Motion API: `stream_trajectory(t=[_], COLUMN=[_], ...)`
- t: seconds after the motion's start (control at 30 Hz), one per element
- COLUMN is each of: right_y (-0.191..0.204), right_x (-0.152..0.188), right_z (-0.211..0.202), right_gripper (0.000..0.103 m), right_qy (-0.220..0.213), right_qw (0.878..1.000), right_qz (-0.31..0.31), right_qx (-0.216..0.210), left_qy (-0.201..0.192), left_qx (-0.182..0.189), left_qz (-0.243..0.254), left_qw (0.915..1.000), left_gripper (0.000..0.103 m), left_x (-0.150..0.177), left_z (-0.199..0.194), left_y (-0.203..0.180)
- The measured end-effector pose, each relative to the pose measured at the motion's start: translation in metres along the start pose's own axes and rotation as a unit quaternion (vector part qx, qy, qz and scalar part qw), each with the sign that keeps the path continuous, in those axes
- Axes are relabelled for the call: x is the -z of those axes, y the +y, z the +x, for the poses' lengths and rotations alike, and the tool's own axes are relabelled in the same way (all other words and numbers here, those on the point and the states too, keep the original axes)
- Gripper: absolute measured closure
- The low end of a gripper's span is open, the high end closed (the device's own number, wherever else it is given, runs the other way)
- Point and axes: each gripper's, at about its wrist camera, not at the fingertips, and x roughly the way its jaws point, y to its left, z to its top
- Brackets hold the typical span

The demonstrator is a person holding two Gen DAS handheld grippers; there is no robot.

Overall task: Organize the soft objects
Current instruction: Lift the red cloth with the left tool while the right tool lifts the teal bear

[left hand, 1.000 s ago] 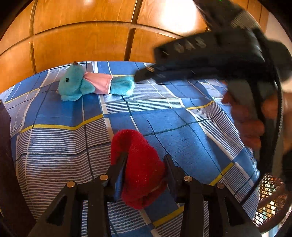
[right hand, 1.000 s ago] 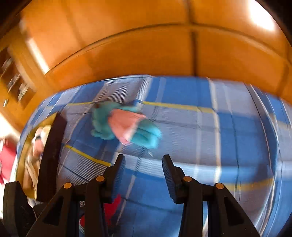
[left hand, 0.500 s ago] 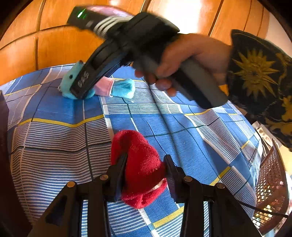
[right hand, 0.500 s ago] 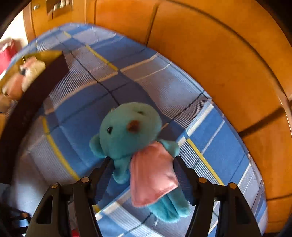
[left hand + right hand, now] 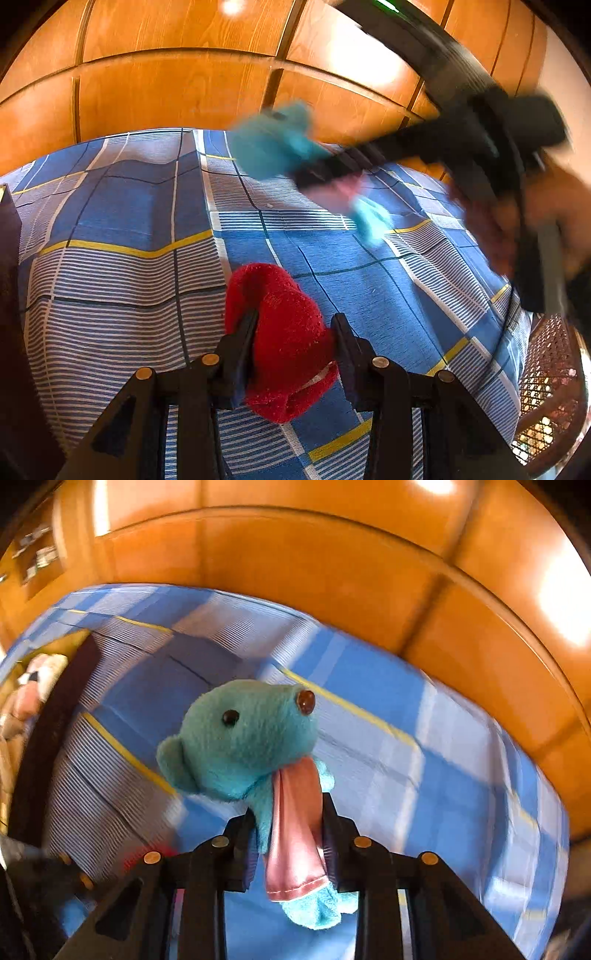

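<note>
currently both grippers loaded. right gripper (image 5: 288,834): jaws closing on the teal plush bear (image 5: 251,742), pads squeezing its torso and pink satin cape (image 5: 295,830); head sticks out past the fingertips toward frame centre, feet hang below the jaws, so its long axis runs along the fingers. bear is off the blue plaid bedsheet (image 5: 443,794); in the left wrist view it blurs at upper centre (image 5: 273,147). left gripper (image 5: 291,332): narrow hold on a red fuzzy sock (image 5: 284,332), low centre, over the sheet. likely drop spot: dark box (image 5: 44,738) with other plush, left edge, on the bear's head side.
</note>
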Motion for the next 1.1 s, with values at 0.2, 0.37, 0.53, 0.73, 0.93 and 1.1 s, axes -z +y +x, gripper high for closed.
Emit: stream_trajectory(t=[0.2,0.37,0.53,0.73,0.93,1.1], right_y=[-0.013,-0.006,-0.005,-0.004,-0.010,-0.018], right_x=[0.041,0.044,0.042,0.041,0.039,0.037], right_z=[0.010,0.016,0.022,0.022,0.023,0.022], right_gripper=[0.073,0.064,0.055,0.048,0.042,0.036], right_qy=[0.007,-0.002,0.001,0.003,0.006,0.004], right_qw=[0.999,1.000,1.000,0.999,0.997,0.992], right_qz=[0.031,0.023,0.017,0.019,0.035,0.060], right_qx=[0.012,-0.004,-0.014,-0.029,-0.062,-0.108], left_qy=[0.006,0.006,0.011,0.017,0.020,0.019], left_qx=[-0.019,-0.040,-0.051,-0.058,-0.056,-0.048], left_qz=[0.010,0.024,0.028,0.028,0.021,0.009], left_qw=[0.9998,0.9989,0.9982,0.9978,0.9980,0.9986], left_gripper=[0.064,0.064,0.064,0.064,0.064,0.064], left_x=[-0.003,-0.001,-0.001,-0.003,0.003,0.005], left_z=[0.004,0.000,0.000,0.000,-0.010,-0.020], left_y=[-0.011,-0.016,-0.019,-0.019,-0.019,-0.016])
